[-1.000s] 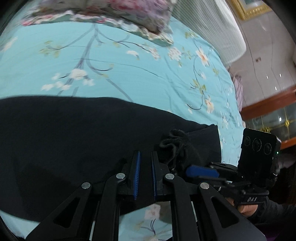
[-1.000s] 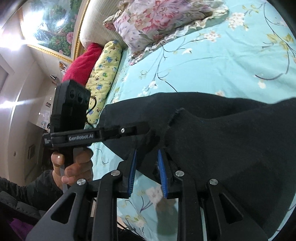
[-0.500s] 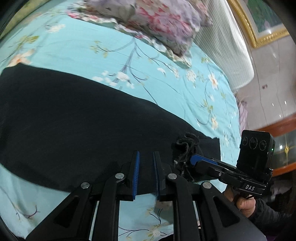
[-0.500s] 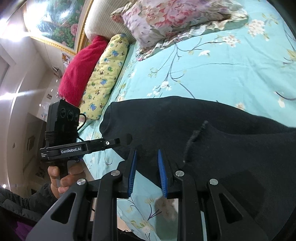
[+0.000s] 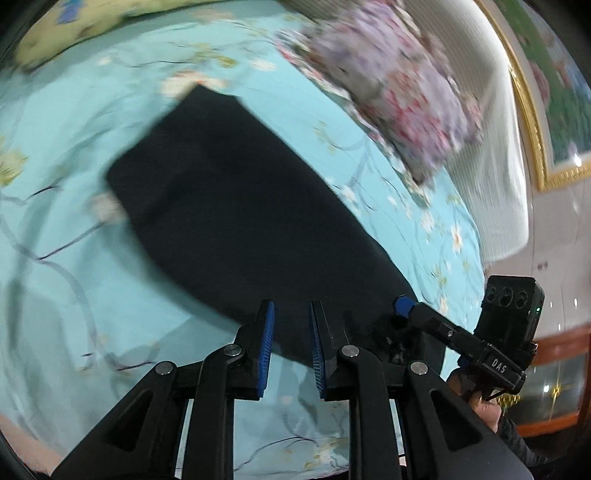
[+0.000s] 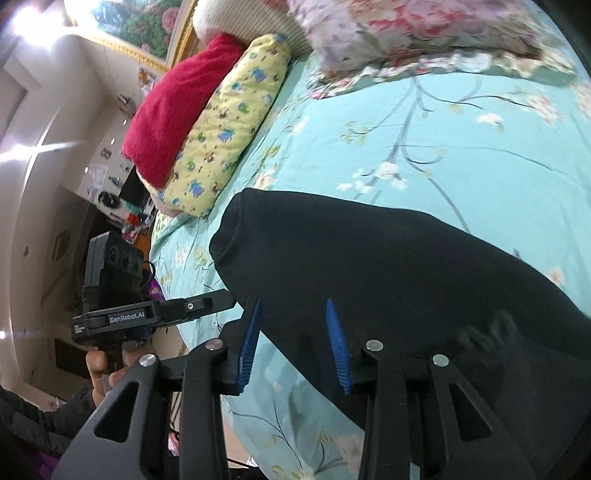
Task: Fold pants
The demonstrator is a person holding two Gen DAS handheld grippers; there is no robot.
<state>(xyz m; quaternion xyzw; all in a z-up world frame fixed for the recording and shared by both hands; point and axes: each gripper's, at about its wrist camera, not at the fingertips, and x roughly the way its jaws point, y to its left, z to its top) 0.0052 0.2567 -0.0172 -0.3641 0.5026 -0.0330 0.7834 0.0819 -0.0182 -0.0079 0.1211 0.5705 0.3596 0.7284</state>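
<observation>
Black pants (image 5: 236, 206) flat on bed (image 5: 66, 236), 12 o'clock of both claws. Left claw (image 5: 290, 343), right claw (image 6: 293, 345): just been opening, spread, nothing pinched. Soft, limp, light; best gripped at hem corners.

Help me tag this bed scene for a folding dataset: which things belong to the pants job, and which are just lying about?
Part of the job:
- black pants, lying flat on the bedsheet
- left gripper, jaws just opening, nothing clamped
- right gripper, jaws just opening, nothing clamped

Just lying about:
- floral pillow
- yellow pillow
- red blanket
</observation>
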